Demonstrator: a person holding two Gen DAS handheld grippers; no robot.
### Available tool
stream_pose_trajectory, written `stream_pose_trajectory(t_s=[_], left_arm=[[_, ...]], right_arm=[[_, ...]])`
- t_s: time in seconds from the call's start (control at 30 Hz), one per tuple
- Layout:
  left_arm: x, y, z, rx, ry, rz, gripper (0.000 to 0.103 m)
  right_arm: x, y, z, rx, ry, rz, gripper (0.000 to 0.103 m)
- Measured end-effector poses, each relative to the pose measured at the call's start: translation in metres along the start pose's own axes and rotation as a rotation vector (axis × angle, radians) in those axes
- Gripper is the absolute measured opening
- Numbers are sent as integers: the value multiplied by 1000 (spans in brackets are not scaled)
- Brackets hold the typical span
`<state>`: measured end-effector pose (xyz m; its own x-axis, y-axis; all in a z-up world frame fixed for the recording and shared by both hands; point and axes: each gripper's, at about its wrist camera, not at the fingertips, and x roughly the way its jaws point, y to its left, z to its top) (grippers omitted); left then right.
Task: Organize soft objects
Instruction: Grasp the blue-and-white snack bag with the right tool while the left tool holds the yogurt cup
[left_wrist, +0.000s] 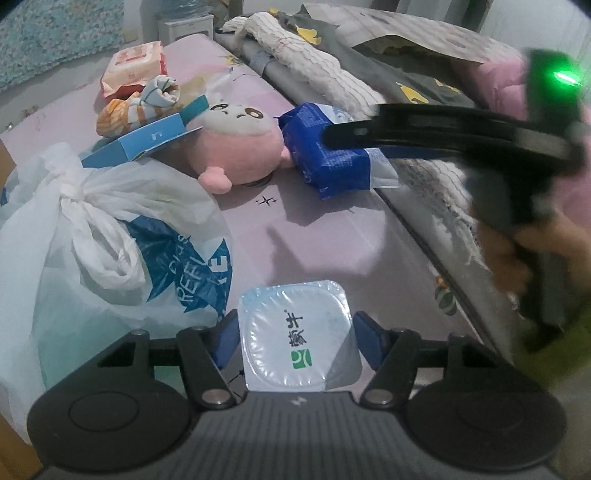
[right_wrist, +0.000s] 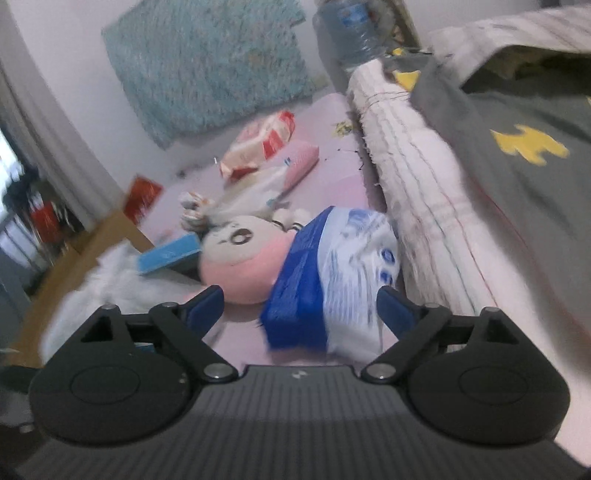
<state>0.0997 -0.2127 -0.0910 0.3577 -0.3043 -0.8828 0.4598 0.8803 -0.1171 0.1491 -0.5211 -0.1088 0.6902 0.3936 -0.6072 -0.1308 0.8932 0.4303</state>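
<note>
Your left gripper (left_wrist: 297, 334) straddles the cup (left_wrist: 297, 338), pads clear; your right gripper (right_wrist: 299, 304) gapes wide around the pack (right_wrist: 325, 284), gripping nothing.

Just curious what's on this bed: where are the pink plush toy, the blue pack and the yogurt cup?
pink plush toy (left_wrist: 240, 147), left wrist view, cheek.
blue pack (right_wrist: 295, 280), right wrist view, blue side.
yogurt cup (left_wrist: 295, 339), left wrist view, foil lid.

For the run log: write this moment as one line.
left tool: open around yogurt cup | right tool: open, blue tissue pack between fingers | pink plush: beside pack
</note>
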Motion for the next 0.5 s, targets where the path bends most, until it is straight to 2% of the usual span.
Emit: stream_pose_trajectory(t_s=[0.1, 0.2, 0.3, 0.33, 0.5], left_arm=[[0, 3, 0, -12, 0, -11, 66], [0, 5, 0, -16, -3, -18, 66], [1, 6, -1, -18, -5, -21, 66], [0, 6, -1, -19, -6, -22, 66], [0, 7, -2, -19, -6, -26, 66]], right_arm=[[34, 4, 10, -61, 57, -67, 98], [55, 5, 11, -95, 80, -126, 99], [62, 4, 6, -103, 79, -158, 90], [59, 6, 4, -107, 74, -164, 83], [29, 4, -16, -70, 120, -136, 80]])
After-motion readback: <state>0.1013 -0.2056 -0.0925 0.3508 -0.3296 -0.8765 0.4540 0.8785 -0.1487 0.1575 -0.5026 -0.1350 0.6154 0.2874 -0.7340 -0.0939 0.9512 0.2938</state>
